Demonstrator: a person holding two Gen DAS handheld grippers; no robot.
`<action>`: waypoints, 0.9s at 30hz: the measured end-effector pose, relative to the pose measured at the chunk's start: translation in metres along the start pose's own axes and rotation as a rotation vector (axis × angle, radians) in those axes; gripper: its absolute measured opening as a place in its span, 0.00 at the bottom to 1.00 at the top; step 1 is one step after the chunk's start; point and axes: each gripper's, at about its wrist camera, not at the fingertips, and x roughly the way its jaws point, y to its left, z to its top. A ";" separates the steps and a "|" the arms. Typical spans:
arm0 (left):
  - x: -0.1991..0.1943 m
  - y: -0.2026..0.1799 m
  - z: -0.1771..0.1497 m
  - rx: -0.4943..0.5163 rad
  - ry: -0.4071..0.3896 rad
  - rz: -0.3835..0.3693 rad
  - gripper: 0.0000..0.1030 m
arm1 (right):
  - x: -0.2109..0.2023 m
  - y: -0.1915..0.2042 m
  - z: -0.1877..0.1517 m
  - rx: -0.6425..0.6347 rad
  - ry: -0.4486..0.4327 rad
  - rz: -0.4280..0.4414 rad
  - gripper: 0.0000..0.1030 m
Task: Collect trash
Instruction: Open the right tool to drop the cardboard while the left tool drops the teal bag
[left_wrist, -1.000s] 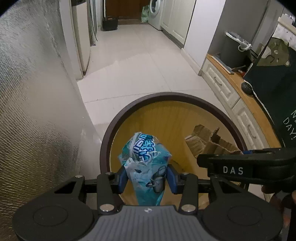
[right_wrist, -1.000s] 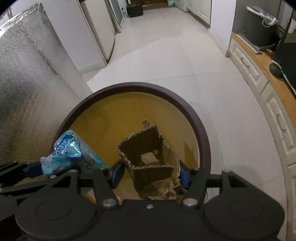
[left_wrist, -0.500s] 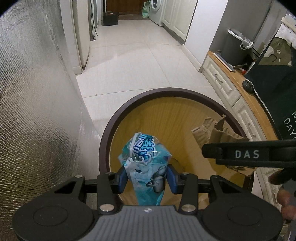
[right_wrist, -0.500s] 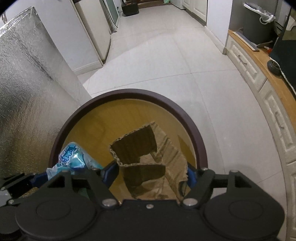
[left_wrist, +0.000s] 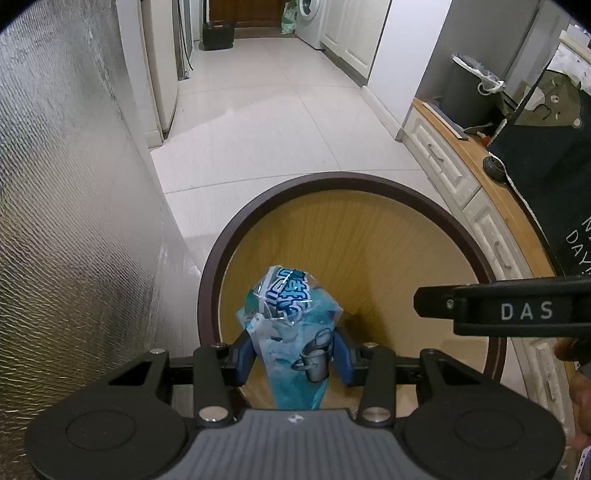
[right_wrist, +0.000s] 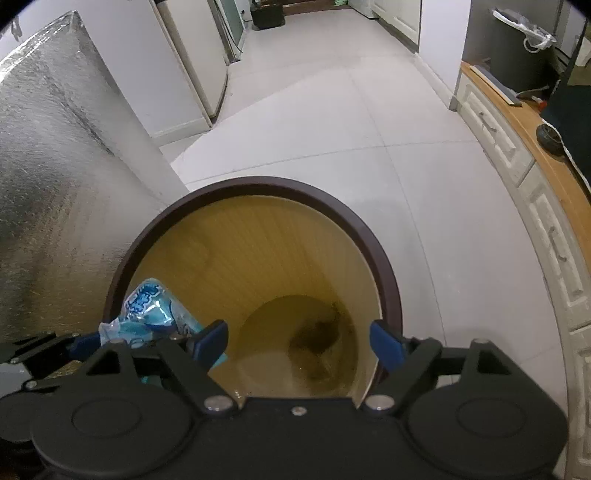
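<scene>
A: Where's the trash right now?

B: The blue snack wrapper is clamped between the pads of the left tool, hanging right over the open mouth of the bin, just inside its near-left rim.

A: And the other hand?

B: The right tool is also above the bin, nearer its right side. Its jaws have just been opening and stand wide apart with nothing between them. There's a dark smudge down on the bin floor, too blurred to name.

A: So how far along?

B: I'd judge one drop is done and the wrapper is next: it only needs letting go. Around the bin, the tiled floor shows no other litter, and the worktop to its right holds small items I can't identify.
</scene>
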 end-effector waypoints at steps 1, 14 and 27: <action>0.000 0.000 0.000 0.000 0.000 -0.001 0.43 | -0.002 0.000 0.000 -0.002 -0.002 0.003 0.83; -0.009 -0.010 0.002 0.046 0.014 0.005 0.54 | -0.031 0.000 -0.006 -0.061 -0.018 0.006 0.87; -0.030 -0.011 -0.004 0.060 0.016 0.049 0.79 | -0.043 -0.005 -0.013 -0.106 -0.022 -0.025 0.87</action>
